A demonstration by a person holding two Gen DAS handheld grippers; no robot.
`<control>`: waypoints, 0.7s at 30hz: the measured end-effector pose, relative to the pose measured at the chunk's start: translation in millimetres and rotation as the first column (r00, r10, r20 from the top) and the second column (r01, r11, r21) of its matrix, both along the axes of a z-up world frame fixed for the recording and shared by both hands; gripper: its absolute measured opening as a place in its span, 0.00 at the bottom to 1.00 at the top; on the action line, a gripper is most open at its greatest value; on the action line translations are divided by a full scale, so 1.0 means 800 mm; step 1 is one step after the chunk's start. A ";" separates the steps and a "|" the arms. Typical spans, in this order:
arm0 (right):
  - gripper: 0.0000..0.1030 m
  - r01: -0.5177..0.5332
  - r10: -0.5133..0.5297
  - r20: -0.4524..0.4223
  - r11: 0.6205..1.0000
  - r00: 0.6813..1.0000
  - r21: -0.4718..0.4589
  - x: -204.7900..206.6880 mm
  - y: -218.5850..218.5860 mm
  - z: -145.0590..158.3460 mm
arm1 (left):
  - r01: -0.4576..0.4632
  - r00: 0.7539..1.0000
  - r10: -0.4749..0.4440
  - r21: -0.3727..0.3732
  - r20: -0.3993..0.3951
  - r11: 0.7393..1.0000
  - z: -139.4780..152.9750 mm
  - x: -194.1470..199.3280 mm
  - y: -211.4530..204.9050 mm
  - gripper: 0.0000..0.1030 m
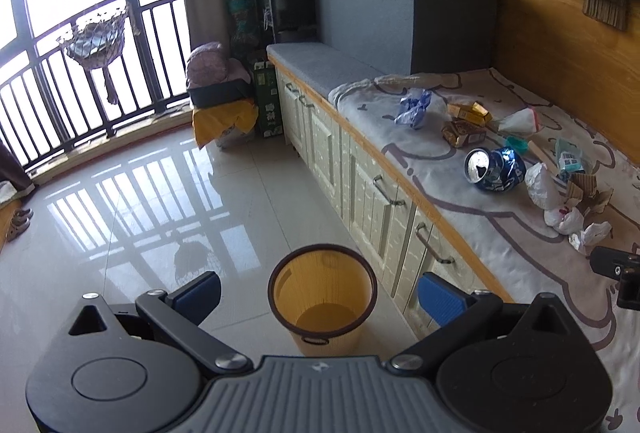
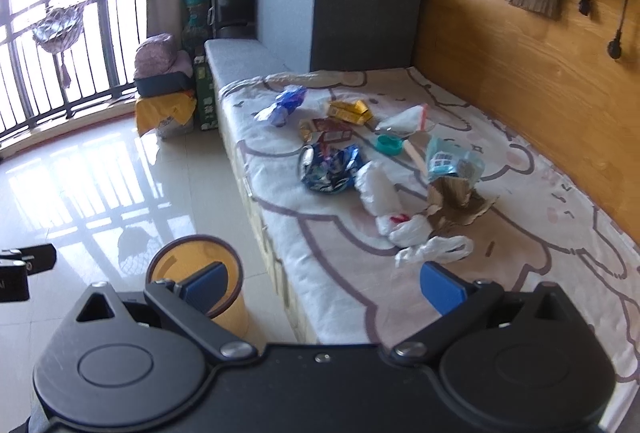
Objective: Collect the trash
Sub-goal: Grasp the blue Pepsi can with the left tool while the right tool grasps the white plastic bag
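Observation:
A yellow waste bin (image 1: 323,299) with a dark rim stands on the floor beside the bench, empty inside. My left gripper (image 1: 320,299) hangs open above it, holding nothing. Trash lies scattered on the bear-print cover: a crushed blue can (image 1: 494,169) (image 2: 328,167), a blue wrapper (image 1: 414,108) (image 2: 282,105), yellow packets (image 1: 470,113) (image 2: 350,111), white plastic bags (image 2: 400,221) (image 1: 560,205) and torn cardboard (image 2: 456,203). My right gripper (image 2: 324,289) is open over the bench's front edge, short of the bags. The bin (image 2: 192,273) shows behind its left finger.
The bench (image 1: 384,169) has cream drawers with metal handles along its front. A grey storage box (image 1: 404,13) stands at its far end, and a wooden wall (image 2: 520,73) runs behind it. Glossy tiled floor (image 1: 160,193) stretches left to a railed window; bundles sit in the corner.

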State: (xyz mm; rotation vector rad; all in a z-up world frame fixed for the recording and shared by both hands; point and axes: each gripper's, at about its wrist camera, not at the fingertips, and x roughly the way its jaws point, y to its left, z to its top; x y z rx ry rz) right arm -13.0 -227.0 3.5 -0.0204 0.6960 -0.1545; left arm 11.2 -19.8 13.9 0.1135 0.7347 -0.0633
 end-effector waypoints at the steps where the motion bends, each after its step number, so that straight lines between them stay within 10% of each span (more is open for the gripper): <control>1: 1.00 0.009 -0.009 0.005 1.000 1.000 0.000 0.000 -0.005 0.001 | 0.009 1.000 -0.009 0.002 0.007 1.000 0.002 0.003 -0.004 1.00; 21: 1.00 0.090 -0.101 0.154 0.993 0.983 0.075 -0.010 -0.123 -0.030 | 0.233 0.972 -0.232 -0.028 0.028 0.972 -0.007 0.071 -0.109 1.00</control>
